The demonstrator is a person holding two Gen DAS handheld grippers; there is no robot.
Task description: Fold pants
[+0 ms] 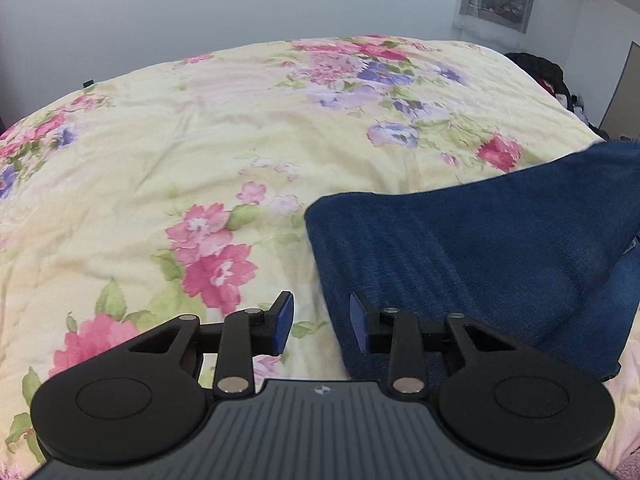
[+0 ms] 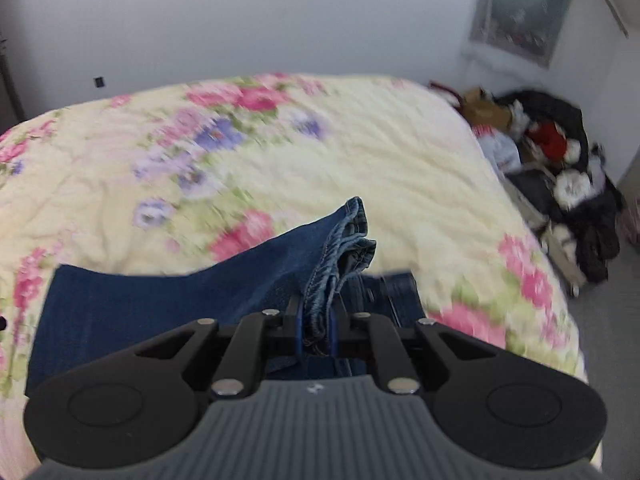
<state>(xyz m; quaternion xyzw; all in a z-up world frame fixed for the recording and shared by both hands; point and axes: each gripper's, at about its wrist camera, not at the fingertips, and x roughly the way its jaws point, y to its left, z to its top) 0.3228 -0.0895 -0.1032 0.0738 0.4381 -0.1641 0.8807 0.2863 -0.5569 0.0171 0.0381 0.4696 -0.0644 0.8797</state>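
Clamped tight on a bunched hem of the jeans (image 2: 348, 236): right gripper (image 2: 316, 328), cloth gathered between the blue pads and lifted off the bedspread (image 2: 380, 152). Parted and bare, nothing between the pads: left gripper (image 1: 322, 320), hovering just over the left edge of the denim where it meets the floral quilt.

Jeans spread flat low on the bed, dark blue, one part raised toward the right and trailing into the hem grip.

Probably best now: carry the hem across in one smooth arc, keep both layers pinched together, pin or catch the near edge with the free jaws so the fold line stays straight and the slack does not drag sideways.

Both tools angled steeply down at the bed; right-wrist view smeared by blur.
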